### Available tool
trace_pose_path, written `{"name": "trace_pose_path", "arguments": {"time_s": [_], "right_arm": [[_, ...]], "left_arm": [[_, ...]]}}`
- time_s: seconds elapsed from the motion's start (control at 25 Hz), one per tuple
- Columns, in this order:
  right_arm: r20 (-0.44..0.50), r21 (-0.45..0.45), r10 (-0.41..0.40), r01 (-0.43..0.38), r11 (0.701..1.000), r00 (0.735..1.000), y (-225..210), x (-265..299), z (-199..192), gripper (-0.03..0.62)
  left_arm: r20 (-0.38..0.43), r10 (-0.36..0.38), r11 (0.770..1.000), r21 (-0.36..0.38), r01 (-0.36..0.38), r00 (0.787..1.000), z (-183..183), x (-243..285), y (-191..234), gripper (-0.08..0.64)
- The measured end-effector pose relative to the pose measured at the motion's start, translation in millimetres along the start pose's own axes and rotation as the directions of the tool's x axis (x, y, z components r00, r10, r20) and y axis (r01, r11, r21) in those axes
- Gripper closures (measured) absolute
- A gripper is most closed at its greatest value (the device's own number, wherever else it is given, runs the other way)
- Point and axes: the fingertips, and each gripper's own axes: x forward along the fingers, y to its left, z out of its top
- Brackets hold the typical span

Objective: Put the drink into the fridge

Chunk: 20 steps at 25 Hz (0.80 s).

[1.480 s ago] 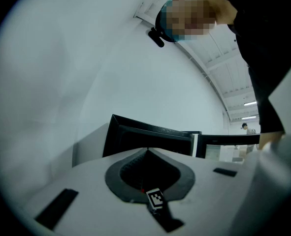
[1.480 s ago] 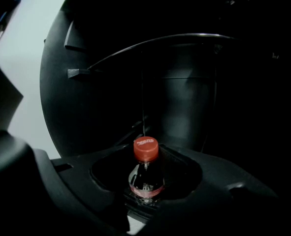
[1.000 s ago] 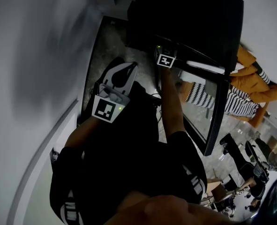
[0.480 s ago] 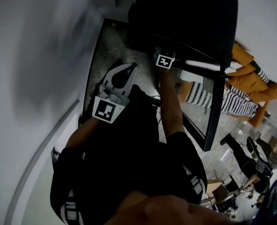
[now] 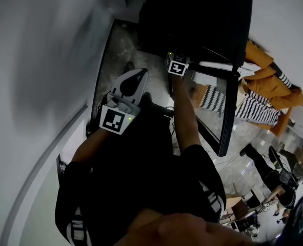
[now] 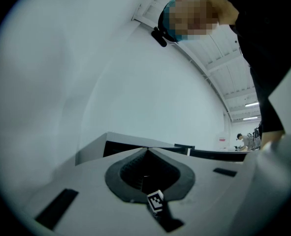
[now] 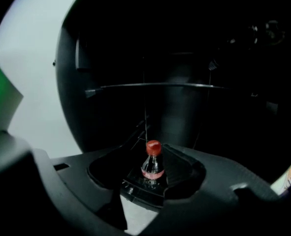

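Note:
A small drink bottle (image 7: 152, 165) with a red cap and red label stands upright inside the dark fridge (image 5: 192, 19). In the right gripper view it sits in the gap between the jaws of my right gripper (image 7: 153, 142), which are wide apart and closing, with the pads clear of it. In the head view only that gripper's marker cube (image 5: 178, 66) shows at the fridge opening. My left gripper (image 5: 139, 74) hangs at my left side, shut to a point, holding nothing.
The fridge's glass door (image 5: 227, 106) stands open to the right of my right arm. A glass shelf (image 7: 155, 86) crosses the fridge above the bottle. A white wall (image 5: 33, 60) runs along the left. People and chairs (image 5: 274, 173) are at the right.
The glass door's edge sits slightly further left in the head view. Both grippers stay about where they were.

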Motion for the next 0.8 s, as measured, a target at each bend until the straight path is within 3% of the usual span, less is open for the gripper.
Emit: {"name": "trace_pose_path", "arguments": {"time_s": [0.32, 0.44, 0.8], "right_arm": [[-0.011, 0.004, -0.023, 0.023, 1.0, 1.0, -4.9, -31.3, -9.4, 0.483], [-0.013, 0.025, -0.036, 0.036, 0.999, 0.999, -1.9, -49.8, -9.6, 0.545], [-0.006, 0.067, -0.016, 0.016, 0.998, 1.0, 9.7, -118.7, -12.1, 0.589]], "left_arm": [[0.014, 0.024, 1.0, -0.004, -0.024, 1.0, 12.7, -14.0, -24.1, 0.555], [0.016, 0.036, 0.999, -0.008, -0.036, 0.999, 16.5, -25.3, -34.7, 0.555], [0.052, 0.066, 0.998, -0.003, -0.066, 0.996, 26.1, -62.0, -79.0, 0.555]]}}
